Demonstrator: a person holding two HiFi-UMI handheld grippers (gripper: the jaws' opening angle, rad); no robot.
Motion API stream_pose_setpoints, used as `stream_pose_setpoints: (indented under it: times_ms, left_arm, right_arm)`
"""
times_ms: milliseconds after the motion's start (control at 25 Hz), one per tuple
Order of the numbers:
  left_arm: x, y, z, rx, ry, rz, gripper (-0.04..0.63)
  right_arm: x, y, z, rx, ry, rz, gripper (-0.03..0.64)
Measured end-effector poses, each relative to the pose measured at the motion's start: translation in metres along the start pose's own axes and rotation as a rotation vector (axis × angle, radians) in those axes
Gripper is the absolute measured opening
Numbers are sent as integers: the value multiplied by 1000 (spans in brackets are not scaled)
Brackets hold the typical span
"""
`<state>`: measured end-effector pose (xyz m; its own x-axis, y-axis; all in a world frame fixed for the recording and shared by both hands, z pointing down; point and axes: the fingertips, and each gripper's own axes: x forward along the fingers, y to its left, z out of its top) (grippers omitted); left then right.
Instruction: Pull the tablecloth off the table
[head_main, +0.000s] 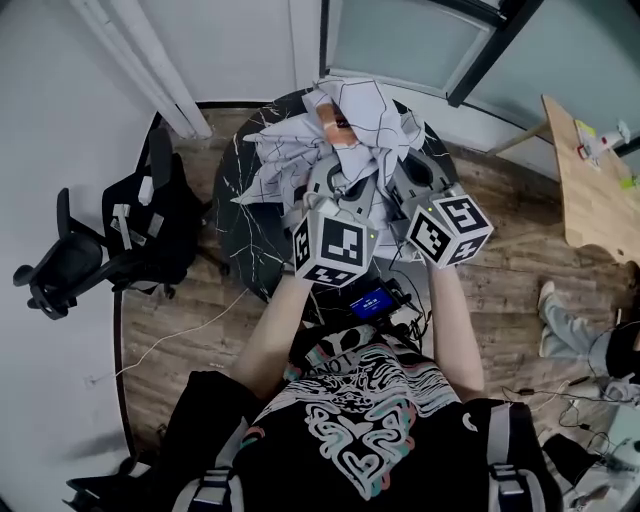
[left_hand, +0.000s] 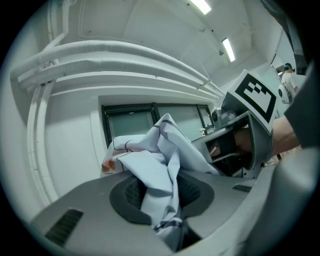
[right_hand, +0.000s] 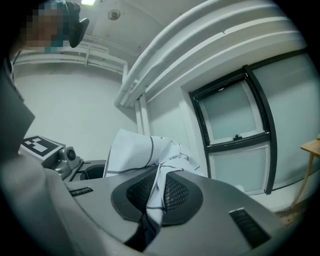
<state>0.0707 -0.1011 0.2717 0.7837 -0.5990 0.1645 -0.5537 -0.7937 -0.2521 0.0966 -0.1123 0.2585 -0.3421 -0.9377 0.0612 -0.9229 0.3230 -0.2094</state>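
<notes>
Between the left gripper's (left_hand: 165, 197) grey jaws: a fold of the white fabric tablecloth with thin dark grid lines (left_hand: 150, 170), pinched between the black textured pads. Jaws nearly together, held apart only by the cloth's thickness. Cloth bunches up ahead of the jaws, with an orange-red patch on its left side.

Right gripper (right_hand: 155, 195): jaws closed tight on a thinner pleat of the same tablecloth (right_hand: 135, 150), which runs down the seam between the pads. The rest billows up and left of them.

Head view: left gripper (head_main: 325, 185) and right gripper (head_main: 410, 175) sit side by side, close together, both pointing away from the person into the crumpled tablecloth (head_main: 350, 125). Each one's marker cube faces the camera.

Tablecloth is gathered in a heap over the far half of the round black marble-look table (head_main: 240, 215). Left edge and near-left part of the table top are bare, white veins showing. Can't tell whether the heap rests on the top or hangs clear.

Around the table: black office chair (head_main: 110, 250) off the left edge, light wooden desk (head_main: 590, 190) well apart on the right, wood-plank floor (head_main: 500, 260) underneath.
</notes>
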Motion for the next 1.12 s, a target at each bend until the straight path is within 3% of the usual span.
stream_pose_setpoints:
  times_ms: [760,1120]
  left_arm:
    - [-2,13,59,43,-137,-13,117]
    - [-4,20,71,42,-167,-16,117]
  right_arm:
    - [-6,6,63,-64,-115,8,-2]
    - [-3,11,77,-71,-123,38,-2]
